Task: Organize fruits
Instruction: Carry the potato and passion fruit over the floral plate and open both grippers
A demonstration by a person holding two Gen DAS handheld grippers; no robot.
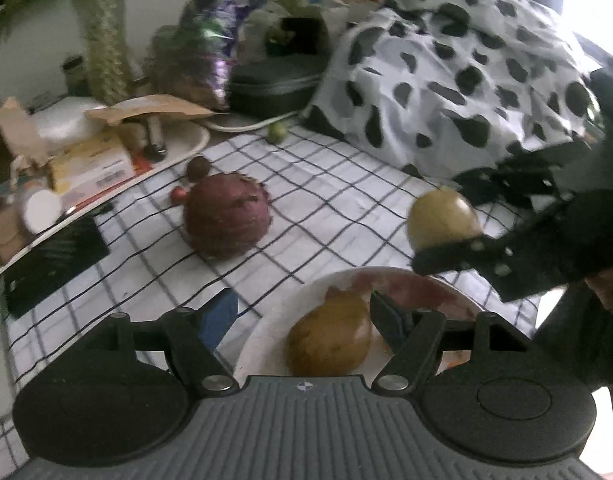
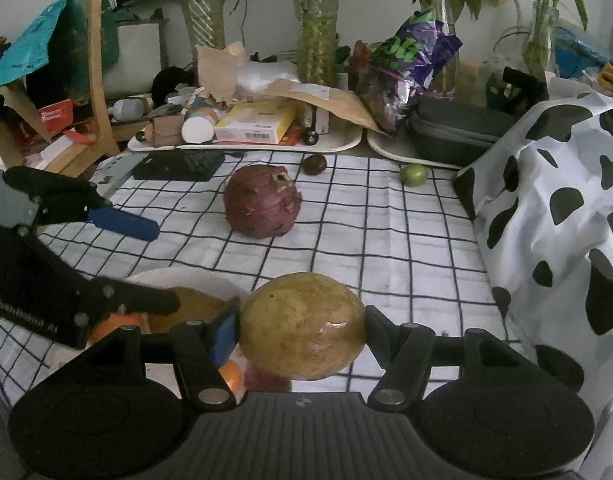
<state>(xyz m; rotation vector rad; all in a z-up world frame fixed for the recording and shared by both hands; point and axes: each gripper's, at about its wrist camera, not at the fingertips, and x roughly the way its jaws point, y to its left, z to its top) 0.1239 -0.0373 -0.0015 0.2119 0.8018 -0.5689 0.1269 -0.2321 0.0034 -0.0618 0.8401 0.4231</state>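
Note:
My right gripper (image 2: 302,330) is shut on a yellow-green mango (image 2: 303,326) and holds it above the checked cloth beside the white plate (image 2: 194,280). The held mango also shows in the left wrist view (image 1: 442,218). My left gripper (image 1: 302,314) is open over the plate (image 1: 266,336), its fingers either side of a brown-yellow fruit (image 1: 330,336) that lies on it. In the right wrist view this gripper (image 2: 150,264) shows at left. A large dark red fruit (image 2: 262,202) lies mid-cloth, also in the left wrist view (image 1: 226,216).
A small green fruit (image 2: 413,174) and a small dark fruit (image 2: 315,164) lie at the cloth's far edge. A small red fruit (image 1: 179,194) sits by the red one. Trays of clutter (image 2: 246,128), a black case (image 2: 454,132), plants behind; cow-print cloth (image 2: 554,208) at right.

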